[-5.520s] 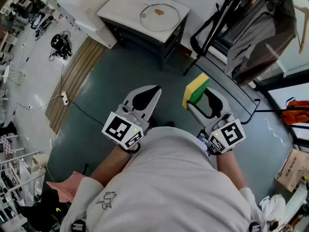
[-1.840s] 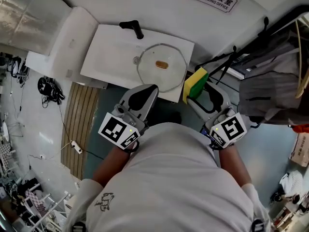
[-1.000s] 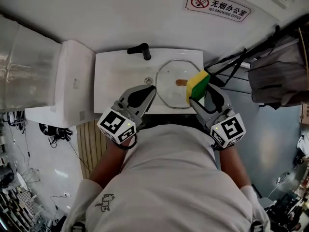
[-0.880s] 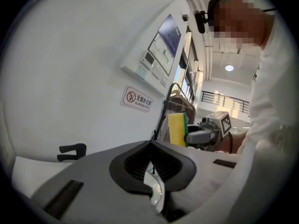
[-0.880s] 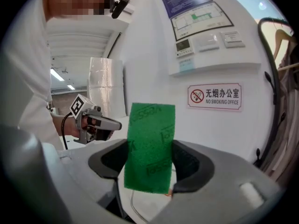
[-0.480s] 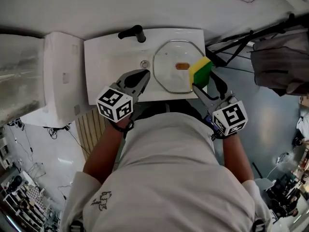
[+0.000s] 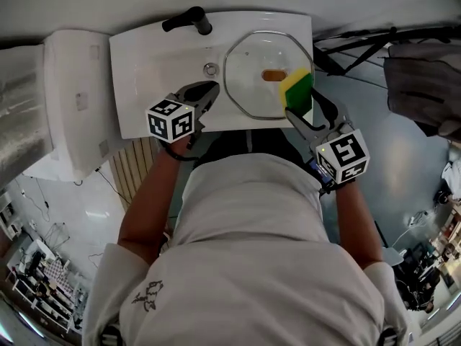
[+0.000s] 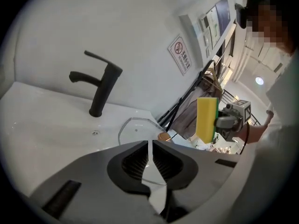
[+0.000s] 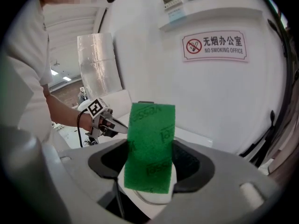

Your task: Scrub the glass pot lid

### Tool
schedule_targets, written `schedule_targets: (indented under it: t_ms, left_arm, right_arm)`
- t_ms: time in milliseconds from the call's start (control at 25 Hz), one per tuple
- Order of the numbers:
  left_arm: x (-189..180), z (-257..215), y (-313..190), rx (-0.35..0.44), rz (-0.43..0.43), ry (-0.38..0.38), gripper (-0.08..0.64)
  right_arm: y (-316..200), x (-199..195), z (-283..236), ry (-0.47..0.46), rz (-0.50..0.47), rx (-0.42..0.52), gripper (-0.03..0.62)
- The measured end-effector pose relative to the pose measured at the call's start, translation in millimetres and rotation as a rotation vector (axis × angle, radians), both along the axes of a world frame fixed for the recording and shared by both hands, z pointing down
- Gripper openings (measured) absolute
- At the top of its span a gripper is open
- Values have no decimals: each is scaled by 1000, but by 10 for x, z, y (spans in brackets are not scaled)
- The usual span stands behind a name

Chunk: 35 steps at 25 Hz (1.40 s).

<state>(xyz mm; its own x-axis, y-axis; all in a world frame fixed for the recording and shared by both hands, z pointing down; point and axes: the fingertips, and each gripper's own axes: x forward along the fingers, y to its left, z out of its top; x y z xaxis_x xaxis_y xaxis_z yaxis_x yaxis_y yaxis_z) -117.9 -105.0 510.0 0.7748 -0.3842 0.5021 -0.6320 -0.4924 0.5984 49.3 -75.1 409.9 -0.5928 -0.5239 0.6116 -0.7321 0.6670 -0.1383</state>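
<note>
Nearest the person, both claws have come down from chest height to the level of the glass pot lid (image 7: 248,85). The walk-up is over and the work can begin.

The right claw (image 7: 298,114) is clenched on a sponge (image 7: 297,91). The sponge stands upright in it, its green scouring face (image 9: 150,146) toward that claw's camera and its yellow side (image 8: 207,119) toward the left. From above, the sponge now overlaps the lid's right edge, where a moment ago it hung short of the lid. Whether it already touches the glass I cannot tell.

The left claw (image 7: 209,87) sits just left of the lid's near edge. Its jaws have just been opening and now stand a thin slit apart with nothing between them (image 8: 149,143). I judge it is readying to steady the lid, though it is not yet on the rim.

The lid lies flat in the washbasin (image 7: 144,56), with its brown knob (image 7: 272,75) on top. No scrubbing marks or suds show on it.

Left of the lid is the drain (image 7: 209,69). Beyond and left of the lid stands the black faucet (image 7: 189,20), with no water running. On the wall behind the lid hangs a no-smoking sign (image 9: 214,45).

The next move calls for lowering the sponge's green face onto the glass while the other claw keeps the lid from sliding.
</note>
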Motion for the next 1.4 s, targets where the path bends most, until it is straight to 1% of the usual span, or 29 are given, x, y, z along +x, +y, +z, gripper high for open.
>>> schedule_targets:
  t_ms: [120, 160, 240, 280, 400, 520, 560, 640, 720, 840, 960, 1040, 1240, 1320, 1400]
  left_arm:
    - [26, 342, 11, -57, 33, -18, 43]
    - [45, 448, 19, -88, 40, -12, 65]
    - [88, 642, 30, -154, 52, 13, 131]
    - [104, 737, 26, -183, 57, 23, 146]
    - [111, 997, -21, -244, 56, 34, 172]
    - [116, 1169, -101, -297, 35, 66, 196]
    - [134, 1217, -117, -323, 31, 89, 202]
    - [215, 1293, -117, -390, 36, 171, 206]
    - [291, 1346, -112, -438, 53, 245, 206]
    - [347, 1368, -129, -463, 71, 325, 206]
    - [338, 1341, -178, -471, 49, 411, 204]
    - [338, 1331, -177, -465, 53, 441, 196]
    - [340, 1303, -173, -446, 70, 523, 104]
    - [335, 1303, -170, -446, 76, 555, 97]
    - [326, 1313, -180, -449, 73, 569, 93]
  right_arm:
    - [57, 0, 236, 39, -49, -45, 295]
    - [87, 3, 319, 61, -71, -56, 295]
    - [153, -2, 488, 105, -113, -83, 295]
    - [181, -16, 564, 123, -132, -99, 295]
    - [230, -59, 755, 173, -186, -119, 295]
    - [266, -82, 952, 246, -249, -127, 295]
    - [286, -92, 1028, 272, -274, -135, 295]
    - [332, -145, 1177, 312, -330, -148, 295]
    - [379, -225, 1300, 332, -378, -157, 295]
    - [404, -359, 1449, 365, -433, -163, 295]
    - [389, -516, 1591, 401, -479, -172, 295]
    - [383, -619, 1673, 428, -510, -172, 295]
    - [391, -785, 1853, 495, -569, -181, 295]
    - [408, -827, 1926, 524, -592, -173, 295]
    - [417, -855, 1979, 554, -610, -154, 293]
